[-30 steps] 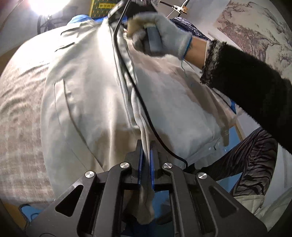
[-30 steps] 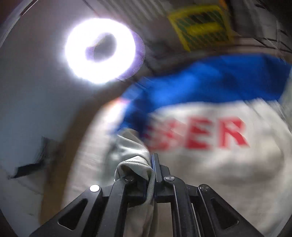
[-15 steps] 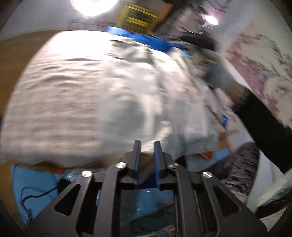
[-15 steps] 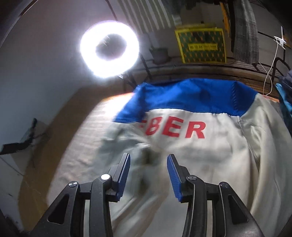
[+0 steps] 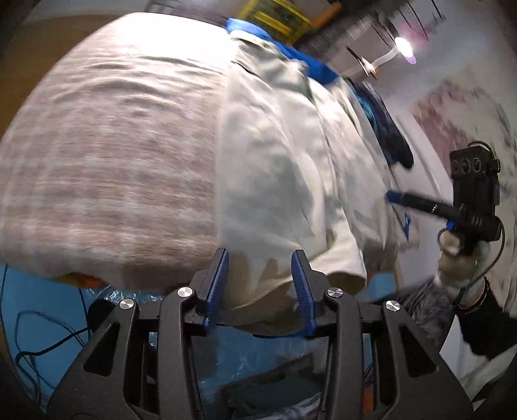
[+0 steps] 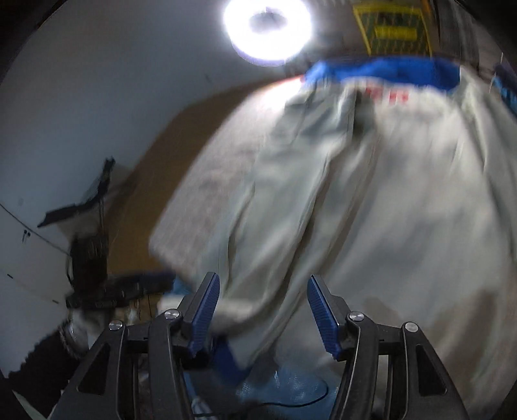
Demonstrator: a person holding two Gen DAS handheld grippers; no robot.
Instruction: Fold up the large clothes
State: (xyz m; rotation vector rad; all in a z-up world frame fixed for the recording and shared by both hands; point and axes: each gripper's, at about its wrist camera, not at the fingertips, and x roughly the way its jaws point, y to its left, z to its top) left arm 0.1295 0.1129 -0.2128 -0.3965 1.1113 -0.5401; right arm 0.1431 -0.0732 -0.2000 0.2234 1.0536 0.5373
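A large pale grey jacket point(image 5: 278, 155) with a blue yoke and red letters lies on a table under a checked cloth point(image 5: 106, 155); it also shows in the right wrist view point(image 6: 371, 200). Its hem hangs over the near edge. My left gripper point(image 5: 260, 278) is open and empty, jaws apart just before the hanging hem. My right gripper point(image 6: 263, 303) is open and empty, also near the hem; it appears at the right of the left wrist view point(image 5: 400, 206), held by a gloved hand. Both views are motion-blurred.
A bright ring light point(image 6: 268, 29) stands behind the table beside a yellow crate point(image 6: 394, 32). Dark blue clothes point(image 5: 387, 129) lie at the far right. Blue plastic sheeting point(image 5: 48, 310) with cables lies under the table. A painted wall hanging point(image 5: 462, 110) is at right.
Both grippers let go of the jacket, which now lies flat on the table. Both opened and pulled back toward the near edge at the hem.
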